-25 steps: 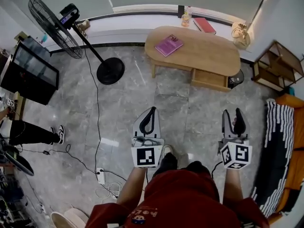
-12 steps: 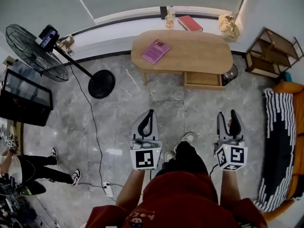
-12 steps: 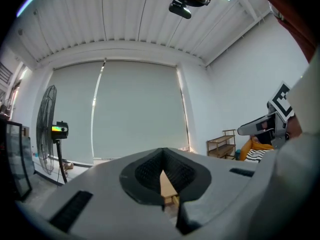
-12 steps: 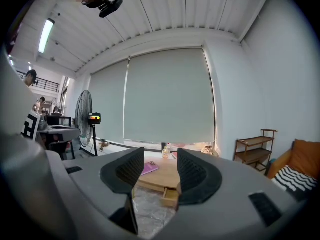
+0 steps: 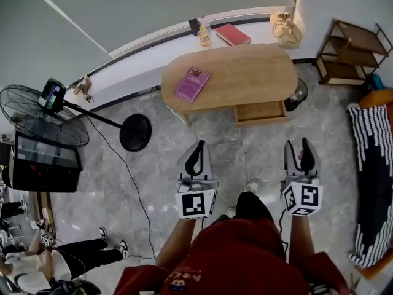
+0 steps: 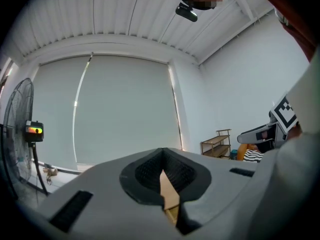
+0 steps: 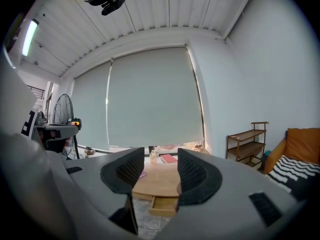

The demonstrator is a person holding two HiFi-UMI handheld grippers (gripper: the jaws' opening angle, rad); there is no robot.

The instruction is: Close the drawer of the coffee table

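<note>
The oval wooden coffee table (image 5: 245, 72) stands ahead by the window wall. Its drawer (image 5: 261, 112) is pulled out from the near side, toward the right end. Both grippers hang in the air well short of the table and touch nothing. My left gripper (image 5: 198, 145) is shut, tips together, with nothing held; in the left gripper view its pads meet (image 6: 162, 159). My right gripper (image 5: 299, 145) is open and empty. The right gripper view looks between its jaws (image 7: 160, 171) at the table (image 7: 160, 180) and the open drawer (image 7: 162, 204).
A purple book (image 5: 191, 83) lies on the table's left part. A red book (image 5: 232, 34) and a bottle (image 5: 204, 34) sit on the sill. There is a standing fan (image 5: 43, 112) at left, a wooden shelf (image 5: 353, 54) and a striped cushion (image 5: 374, 177) at right, and a person (image 5: 61, 263) at lower left.
Both grippers have been carried closer to the coffee table, which now looks larger. The fan has slid to the left edge. The jaws look the same as before.
</note>
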